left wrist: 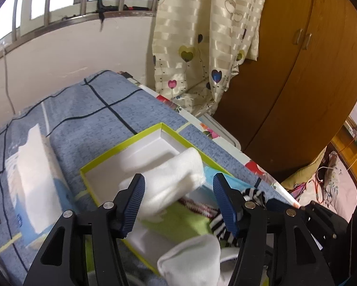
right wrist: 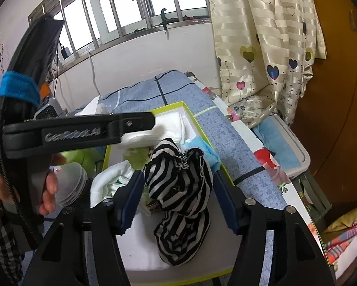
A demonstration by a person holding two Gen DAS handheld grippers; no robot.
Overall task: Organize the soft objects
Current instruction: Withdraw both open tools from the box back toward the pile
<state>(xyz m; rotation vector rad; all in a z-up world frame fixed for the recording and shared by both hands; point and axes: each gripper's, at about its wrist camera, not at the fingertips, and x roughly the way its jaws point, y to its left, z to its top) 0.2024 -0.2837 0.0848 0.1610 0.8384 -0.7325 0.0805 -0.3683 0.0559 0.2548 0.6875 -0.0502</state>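
socks fill a lime-edged box (left wrist: 121,146) on a blue-covered surface (left wrist: 102,109) as we hold a gripper in each hand. our left gripper (left wrist: 178,201) has its fingers (left wrist: 133,202) parted, not clamped; a folded white sock (left wrist: 171,181) lies between them, brushing the left-hand finger and clear of the other, one end resting on the box's far rim. a second white sock (left wrist: 192,259) sits nearer us, below the fingers. our right gripper (right wrist: 176,201) also stands open, its fingers (right wrist: 226,205) set either side of a bunched black-and-white striped sock (right wrist: 181,190) that touches neither pad for certain. the striped sock rests on the box's white floor (right wrist: 140,250). left of these fingers lies another white sock (right wrist: 109,181); beyond them, pale blue fabric (right wrist: 209,153). our left hand (right wrist: 47,186) grips its handle at the frame's edge.
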